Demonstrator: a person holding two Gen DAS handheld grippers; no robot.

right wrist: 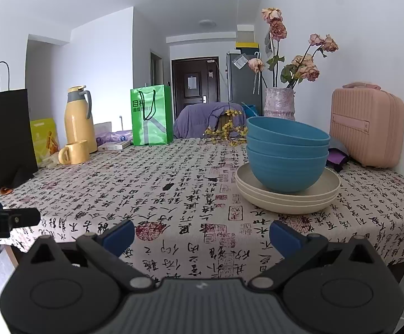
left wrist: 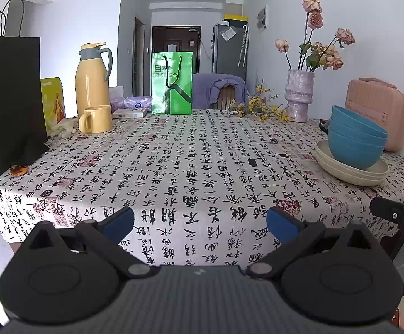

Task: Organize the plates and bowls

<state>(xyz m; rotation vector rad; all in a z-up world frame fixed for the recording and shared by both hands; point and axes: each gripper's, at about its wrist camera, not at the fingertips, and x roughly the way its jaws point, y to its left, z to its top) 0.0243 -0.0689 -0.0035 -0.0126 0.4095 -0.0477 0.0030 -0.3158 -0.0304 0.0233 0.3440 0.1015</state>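
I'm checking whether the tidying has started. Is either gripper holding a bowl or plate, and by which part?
Nothing is held. The left gripper and right gripper are both open and empty, short of the stacked blue bowls on the cream plates.

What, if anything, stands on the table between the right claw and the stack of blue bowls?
Nothing visible. Only bare patterned tablecloth lies between the open right claw and the blue bowls, which sit nested on the cream plates ahead and slightly right.

bowls [right wrist: 285, 164]: matt plastic | tablecloth [right wrist: 174, 194]: printed cloth | thermos [left wrist: 92, 80]: glossy
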